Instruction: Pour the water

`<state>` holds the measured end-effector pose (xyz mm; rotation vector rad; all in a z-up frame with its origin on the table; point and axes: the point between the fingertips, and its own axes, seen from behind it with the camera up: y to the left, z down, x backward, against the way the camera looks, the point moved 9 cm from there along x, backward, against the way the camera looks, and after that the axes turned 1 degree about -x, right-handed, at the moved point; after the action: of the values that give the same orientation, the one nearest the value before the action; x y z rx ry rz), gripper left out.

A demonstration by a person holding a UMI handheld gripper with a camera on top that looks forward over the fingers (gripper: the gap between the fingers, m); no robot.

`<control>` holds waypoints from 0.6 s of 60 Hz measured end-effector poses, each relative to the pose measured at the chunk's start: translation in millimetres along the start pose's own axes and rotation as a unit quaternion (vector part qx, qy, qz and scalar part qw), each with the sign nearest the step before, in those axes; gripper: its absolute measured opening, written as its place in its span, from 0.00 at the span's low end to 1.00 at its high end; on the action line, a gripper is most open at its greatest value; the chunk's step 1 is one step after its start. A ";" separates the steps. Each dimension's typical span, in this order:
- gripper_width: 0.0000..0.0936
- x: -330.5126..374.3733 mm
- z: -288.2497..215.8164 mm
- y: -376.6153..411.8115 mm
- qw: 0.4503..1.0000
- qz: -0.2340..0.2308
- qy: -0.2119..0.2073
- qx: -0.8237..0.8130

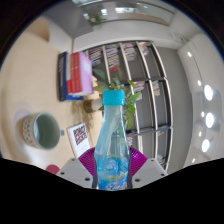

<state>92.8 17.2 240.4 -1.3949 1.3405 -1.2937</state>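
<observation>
The gripper [112, 165] is squeezing a clear bottle [113, 145] with a blue cap, its pink pads [88, 159] pressing on both sides. The bottle is standing straight up between them. A green cup [43, 129] is sitting off to one side on the tabletop [30, 70]. Farther back, books [74, 74] are standing beside a plant [122, 85].

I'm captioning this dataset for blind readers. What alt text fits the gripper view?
A clear water bottle with a blue cap stands upright between the pink pads of the hand-held gripper, which appears to grip it. To one side sits a pale green cup, with books behind.
</observation>
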 end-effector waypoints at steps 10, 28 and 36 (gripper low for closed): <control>0.42 15.1 -9.0 -39.4 0.956 0.013 -0.026 -0.291; 0.44 3.9 47.3 -28.9 0.794 0.004 -0.029 -0.607; 0.44 -13.0 82.2 8.0 0.787 -0.006 -0.002 -0.616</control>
<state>173.0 20.5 217.1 -2.1825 2.3281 -0.2477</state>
